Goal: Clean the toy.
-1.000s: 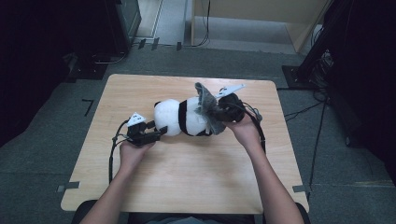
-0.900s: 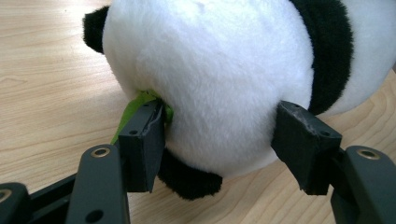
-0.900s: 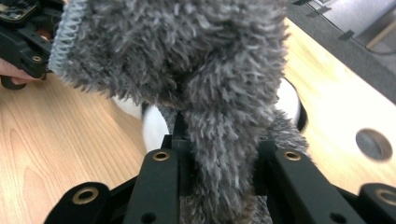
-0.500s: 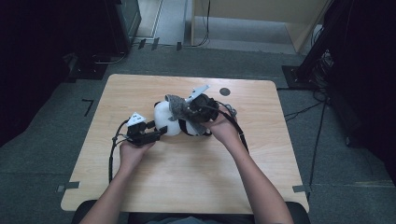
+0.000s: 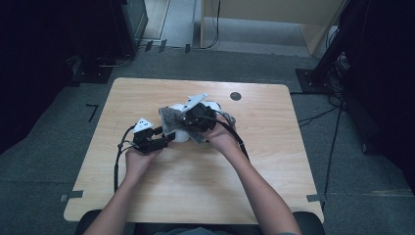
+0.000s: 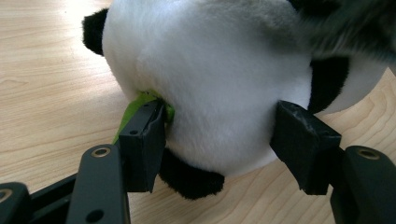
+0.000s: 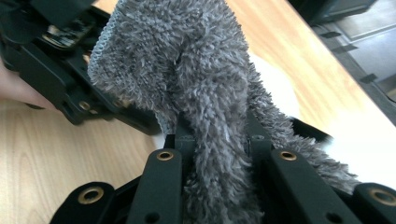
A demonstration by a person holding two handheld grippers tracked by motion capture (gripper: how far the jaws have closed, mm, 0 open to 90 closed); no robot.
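Observation:
A black-and-white panda plush [image 5: 180,136] lies on the wooden table [image 5: 274,166]. My left gripper [image 5: 168,142] is shut on its white belly [image 6: 210,84], one pad beside a green tag [image 6: 133,109], the other at the far side. The right gripper [image 5: 180,122] is shut on a grey fluffy cloth [image 5: 169,119], which stands up between its jaws [image 7: 196,74] over the panda. Its jaws have just been closing, with the cloth pinched between them. The left gripper's black body [image 7: 56,70] is close behind the cloth in the right gripper view.
A small dark round spot [image 5: 235,96] marks the table's far side. Tape pieces [image 5: 72,197] stick at the front corners. Cables [image 5: 313,117] run over the grey floor at the right, and dark equipment stands around the table.
The right gripper has carried the grey cloth leftward, from the panda's right end to over its body, close to the left gripper. The left hand and the panda have stayed put.

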